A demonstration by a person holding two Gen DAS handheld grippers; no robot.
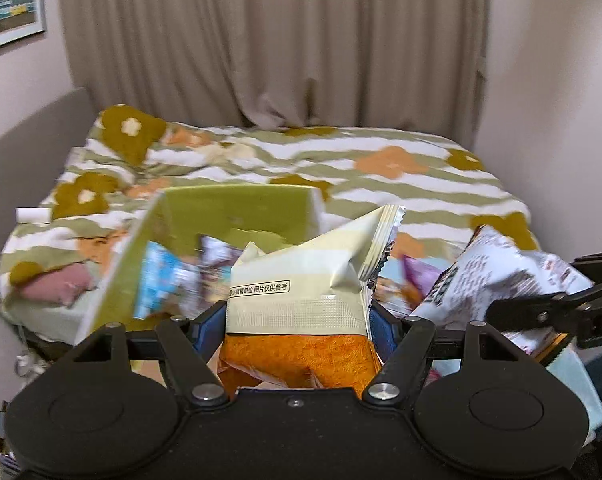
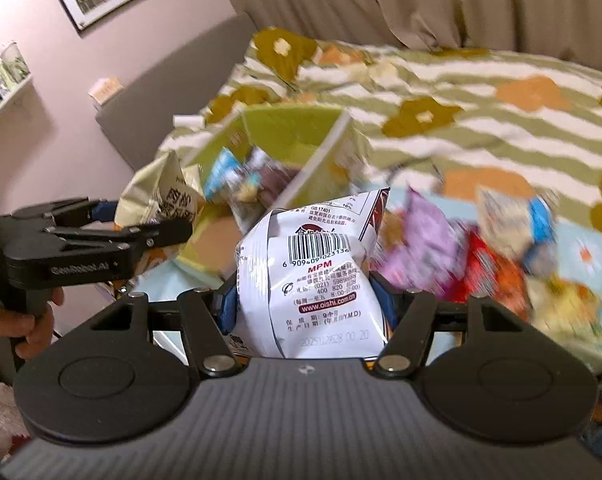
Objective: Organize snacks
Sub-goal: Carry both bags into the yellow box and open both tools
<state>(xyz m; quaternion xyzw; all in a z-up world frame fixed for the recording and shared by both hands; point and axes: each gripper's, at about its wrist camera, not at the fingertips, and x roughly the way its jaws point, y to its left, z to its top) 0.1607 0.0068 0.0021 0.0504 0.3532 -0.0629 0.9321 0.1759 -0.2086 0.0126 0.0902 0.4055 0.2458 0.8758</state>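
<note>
Both grippers are loaded and raised over the bed [image 1: 421, 196], so the step in hand looks like carrying two packets to the green box [image 1: 237, 208]. The left gripper [image 1: 297, 320] has its fingers clamped on a cream-and-orange bag [image 1: 301, 288], which stands up between them. The right gripper [image 2: 305, 296] has its fingers closed on a white bag [image 2: 317, 264], barcode side up.

The box stands open on the bed just ahead of both grippers — a few packets [image 2: 241, 176] already lie inside it. To the right of it a loose pile of snacks [image 2: 481, 248] waits on the bedding, so the sorting seems well short of done.

Next, each bag needs bringing over the box mouth and letting go there. The two grippers are close together, so one should go first. The box walls look thin and may tip if nudged.
</note>
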